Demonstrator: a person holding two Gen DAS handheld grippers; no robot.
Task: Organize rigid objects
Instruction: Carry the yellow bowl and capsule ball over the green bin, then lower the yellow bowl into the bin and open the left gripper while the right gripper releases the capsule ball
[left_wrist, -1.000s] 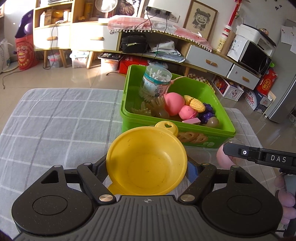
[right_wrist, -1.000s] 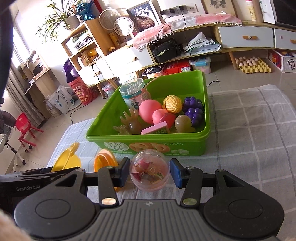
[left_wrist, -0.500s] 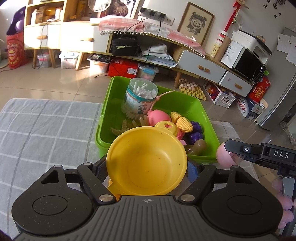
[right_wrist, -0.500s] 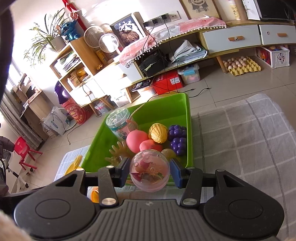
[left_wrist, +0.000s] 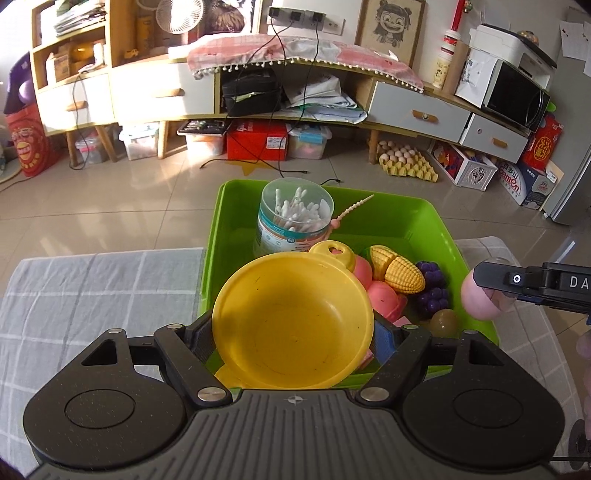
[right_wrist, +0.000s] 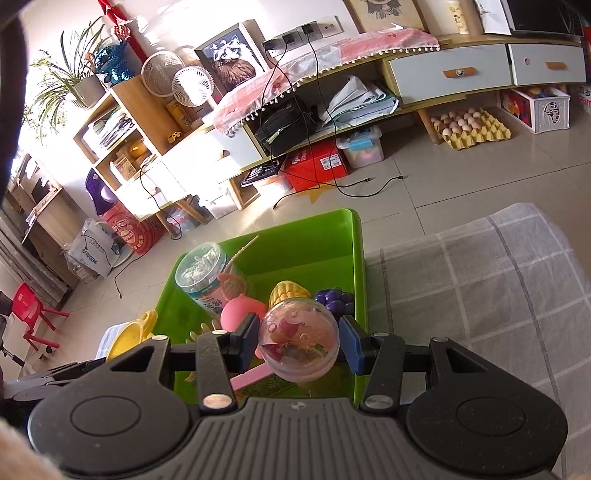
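Two held things hang over the same green plastic bin (left_wrist: 436, 218), and the coming drop turns on what lies straight beneath each. A yellow plastic toy bowl (left_wrist: 293, 325) with a small tab handle at its far edge sits rim-up, clenched across its width by the left tool (left_wrist: 291, 334), its bulk above the bin's near-left part. A clear plastic capsule ball (right_wrist: 298, 340) with pink bits inside and a pink lower half is pinched at its sides by the right tool (right_wrist: 299, 341), above the bin's near-right part. Below them the bin is crowded: a clear round tub of cotton swabs (left_wrist: 293, 223) stands at the far left, with a toy corn cob (left_wrist: 397, 275), purple toy grapes (left_wrist: 432, 291) and pink toy fruits beside it, while the far right floor of the bin looks bare. In the left view the right tool (left_wrist: 517, 284) shows just to the right of the bowl. Around the bin lies the surface, covered in a grey checked cloth (left_wrist: 92, 291).
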